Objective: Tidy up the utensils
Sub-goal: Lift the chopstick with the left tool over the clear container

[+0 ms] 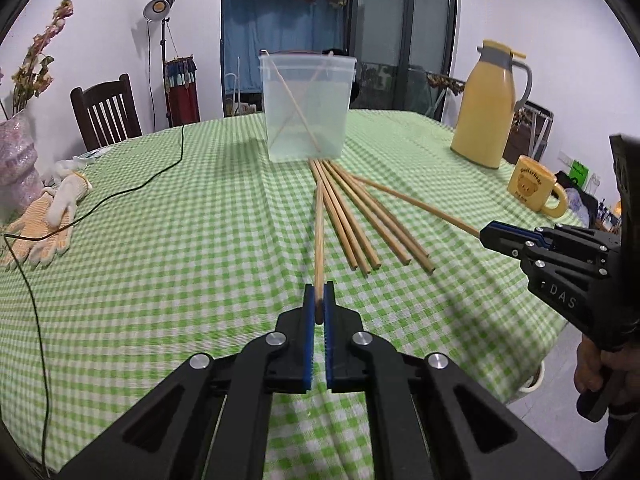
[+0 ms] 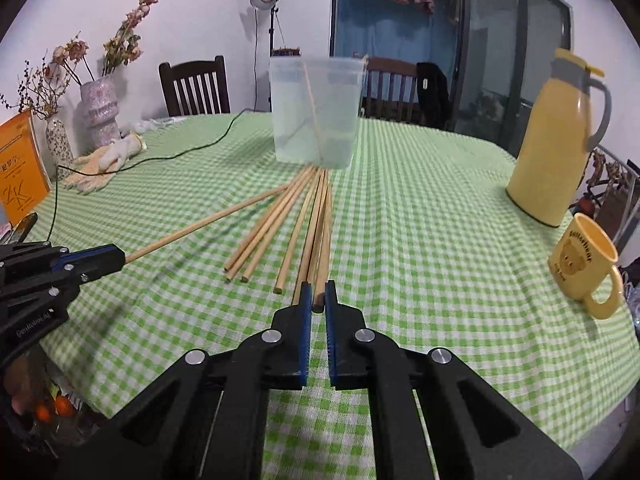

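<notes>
Chopsticks [image 1: 362,220] fan across the green-checked tablecloth [image 1: 180,240]; left gripper [image 1: 319,300] and right gripper [image 2: 319,296] each clamp one.

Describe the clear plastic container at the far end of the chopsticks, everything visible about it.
The clear plastic container is a tall, translucent, roughly square tub with rounded corners and a thicker rim, open at the top. It stands upright on the green checked tablecloth. Inside, two wooden chopsticks lean crossed against its walls. The far tips of the loose chopsticks on the cloth lie at its base; whether they touch it cannot be told. Neither gripper touches it.
</notes>
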